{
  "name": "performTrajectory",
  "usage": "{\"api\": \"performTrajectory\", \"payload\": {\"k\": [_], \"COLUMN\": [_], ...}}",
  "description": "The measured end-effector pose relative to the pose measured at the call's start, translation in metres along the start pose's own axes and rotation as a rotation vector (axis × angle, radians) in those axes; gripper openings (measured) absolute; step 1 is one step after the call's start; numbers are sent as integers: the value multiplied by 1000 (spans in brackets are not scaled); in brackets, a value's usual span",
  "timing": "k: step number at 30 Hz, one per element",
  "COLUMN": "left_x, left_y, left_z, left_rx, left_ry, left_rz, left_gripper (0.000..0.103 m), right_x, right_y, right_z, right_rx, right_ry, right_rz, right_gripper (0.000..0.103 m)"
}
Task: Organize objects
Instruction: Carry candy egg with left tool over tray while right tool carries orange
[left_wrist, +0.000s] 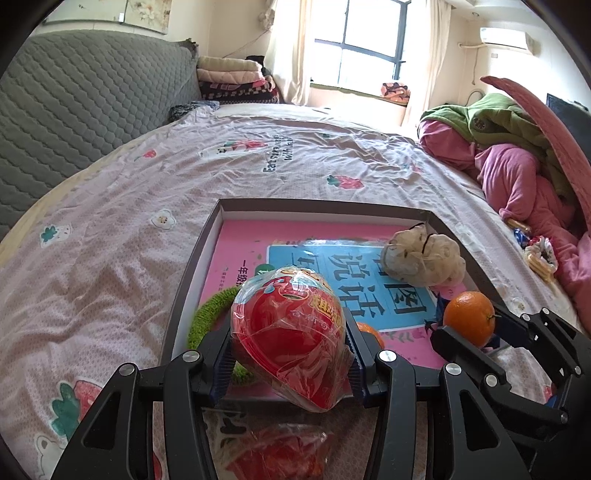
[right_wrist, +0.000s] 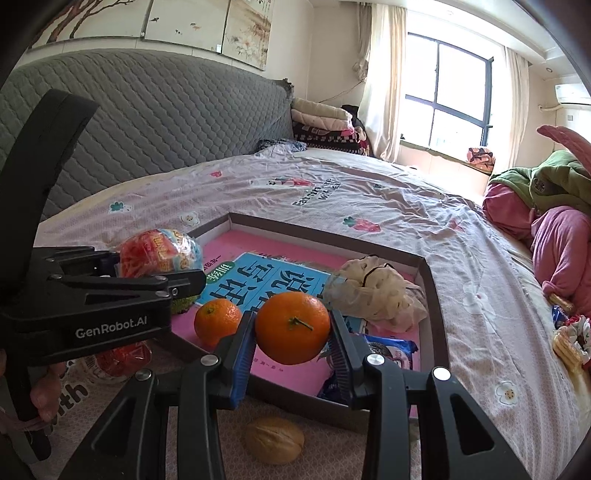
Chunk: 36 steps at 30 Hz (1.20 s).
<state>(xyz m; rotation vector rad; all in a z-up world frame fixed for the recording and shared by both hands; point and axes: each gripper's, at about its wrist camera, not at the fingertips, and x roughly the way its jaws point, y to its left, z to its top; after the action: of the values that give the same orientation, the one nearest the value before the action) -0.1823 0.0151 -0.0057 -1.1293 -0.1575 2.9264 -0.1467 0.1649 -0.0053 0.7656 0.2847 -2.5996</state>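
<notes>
My left gripper (left_wrist: 290, 350) is shut on a red snack cup wrapped in clear plastic (left_wrist: 290, 336) and holds it over the near edge of a shallow grey box (left_wrist: 321, 205) on the bed. My right gripper (right_wrist: 291, 339) is shut on an orange (right_wrist: 292, 328) above the box's near side (right_wrist: 430, 295). Inside the box lie a pink and blue book (right_wrist: 258, 284), a second orange (right_wrist: 217, 321), a cream mesh bag (right_wrist: 373, 291), a blue snack packet (right_wrist: 388, 349) and a green knitted ring (left_wrist: 205, 314). The left gripper with its cup shows in the right wrist view (right_wrist: 159, 254).
A second wrapped red cup (left_wrist: 284, 454) and a walnut-like bun (right_wrist: 275, 439) lie on the bedsheet in front of the box. Pink and green clothes (left_wrist: 517, 166) are piled at the right, with snacks (right_wrist: 569, 339) beside them. A grey quilted headboard (right_wrist: 147, 122) stands behind.
</notes>
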Motion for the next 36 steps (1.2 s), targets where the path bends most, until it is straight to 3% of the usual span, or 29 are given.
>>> {"api": "performTrajectory", "payload": {"k": [36], "left_x": [28], "left_y": [3], "left_z": [3], "left_rx": [8], "left_ry": [75], "left_rz": [10], "left_gripper": [52], "right_x": [50], "right_y": [-2], "right_z": [7], "right_rx": [-4], "right_ry": [190], "right_rz": [72], "right_gripper": [39]}}
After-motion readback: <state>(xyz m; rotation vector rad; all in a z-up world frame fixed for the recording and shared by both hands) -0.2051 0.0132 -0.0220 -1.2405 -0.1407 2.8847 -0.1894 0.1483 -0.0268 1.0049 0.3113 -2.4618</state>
